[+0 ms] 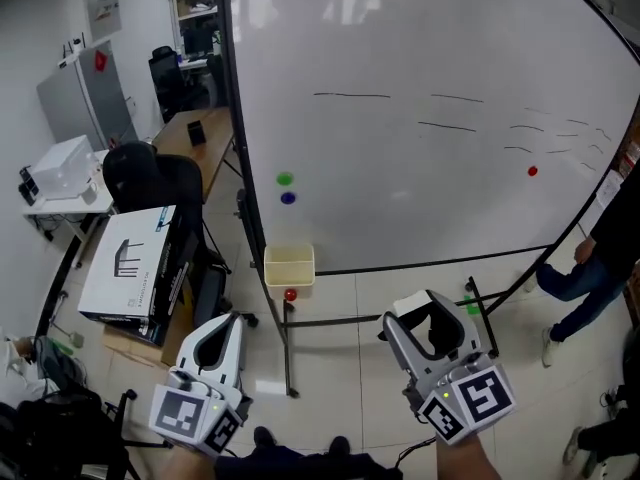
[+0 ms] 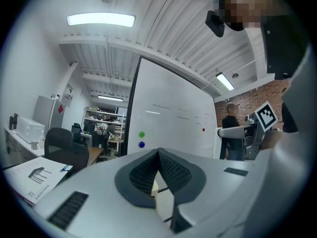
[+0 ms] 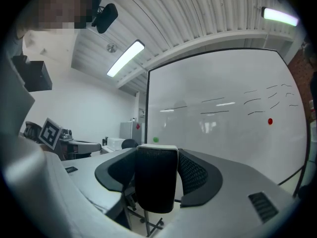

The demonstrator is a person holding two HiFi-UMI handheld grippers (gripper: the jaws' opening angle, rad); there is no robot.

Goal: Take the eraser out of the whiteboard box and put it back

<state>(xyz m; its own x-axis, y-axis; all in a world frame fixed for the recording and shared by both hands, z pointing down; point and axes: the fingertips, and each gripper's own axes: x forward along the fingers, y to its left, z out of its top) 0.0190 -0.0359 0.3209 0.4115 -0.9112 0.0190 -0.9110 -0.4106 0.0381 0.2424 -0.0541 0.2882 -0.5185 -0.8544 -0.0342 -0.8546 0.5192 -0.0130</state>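
So we're about halfway, as far as we can tell. The eraser (image 3: 156, 177) is out of the whiteboard box (image 1: 289, 265) and sitting in our right gripper (image 1: 428, 318); its fingers are clamped on either side of it, black felt facing the camera and a pale backing on the far side. The right gripper is held out over the floor, low and to the right of the box, well apart from it.

Our left gripper (image 1: 228, 322) has nothing in it; its fingers are pinched together at the tips with no gap; it hangs down to the left of the box.

The box itself is the little yellowish tray hanging at the bottom left corner of the whiteboard (image 1: 430, 158); it looks empty from the head view, though we can't see all the way in.

What's left is the second half, we reckon: swing the right gripper up and left to the box, lower the eraser in, let go.
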